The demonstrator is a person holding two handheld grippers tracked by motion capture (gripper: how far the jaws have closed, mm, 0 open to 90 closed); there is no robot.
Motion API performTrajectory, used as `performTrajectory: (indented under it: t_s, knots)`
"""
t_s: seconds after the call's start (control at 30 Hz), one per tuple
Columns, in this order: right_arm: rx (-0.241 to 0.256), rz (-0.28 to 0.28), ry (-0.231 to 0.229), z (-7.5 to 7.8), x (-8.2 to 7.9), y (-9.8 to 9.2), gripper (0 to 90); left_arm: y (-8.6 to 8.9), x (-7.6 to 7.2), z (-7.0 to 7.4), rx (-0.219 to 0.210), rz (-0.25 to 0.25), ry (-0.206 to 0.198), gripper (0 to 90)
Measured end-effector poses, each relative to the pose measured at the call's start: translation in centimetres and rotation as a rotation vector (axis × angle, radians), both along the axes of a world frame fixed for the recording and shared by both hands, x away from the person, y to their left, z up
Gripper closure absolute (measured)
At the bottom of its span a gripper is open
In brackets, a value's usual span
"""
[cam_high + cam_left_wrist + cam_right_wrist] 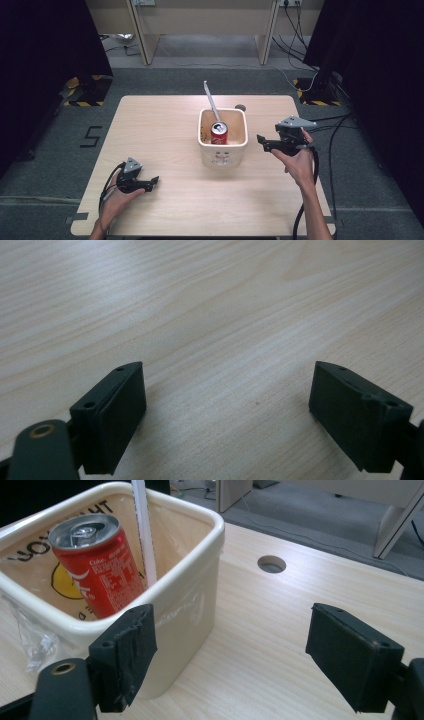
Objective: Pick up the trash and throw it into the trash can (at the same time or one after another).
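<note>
Wood table (165, 130) holds cream tub (223, 150) w/ red can (219, 133); your left gripper (148, 183) & right gripper (262, 140) fingers spread, empty.

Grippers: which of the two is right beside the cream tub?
The right gripper, held at the cream tub's right side with jaws apart. The left gripper sits far off, low over bare table.

Matt pale wood table (165, 120); glossy cream tub (197, 587); shiny metal can (97, 562).
</note>
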State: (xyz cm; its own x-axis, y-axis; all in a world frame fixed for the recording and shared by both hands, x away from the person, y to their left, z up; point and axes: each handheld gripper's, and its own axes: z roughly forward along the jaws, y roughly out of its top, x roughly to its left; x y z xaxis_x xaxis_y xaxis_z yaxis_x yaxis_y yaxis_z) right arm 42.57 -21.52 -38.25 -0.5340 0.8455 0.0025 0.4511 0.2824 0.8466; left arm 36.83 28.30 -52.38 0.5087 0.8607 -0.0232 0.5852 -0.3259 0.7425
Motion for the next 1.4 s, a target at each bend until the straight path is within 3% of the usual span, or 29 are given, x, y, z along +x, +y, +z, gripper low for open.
performTrajectory:
  t_s: [0.13,0.43,0.77,1.03,1.4]
  knots:
    - [-0.035,-0.013,0.001,-0.3,-0.3,0.0,19.1,0.0,0.0,0.0,0.000,0.000,0.000,14.4]
    - [-0.046,-0.002,0.007,-1.1,-1.4,-0.2,19.1,0.0,0.0,0.0,0.000,0.000,0.000,14.4]
    - [-0.032,-0.001,0.010,-2.4,-2.6,-0.6,19.0,0.0,0.0,0.0,0.000,0.000,0.000,14.4]
    - [-0.021,-0.002,0.035,-3.8,-3.0,-0.7,18.8,0.0,0.0,0.0,0.000,0.000,0.000,14.4]
    - [0.010,0.014,0.035,-4.9,-3.4,-0.3,18.6,0.0,0.0,0.0,0.000,0.000,0.000,14.3]
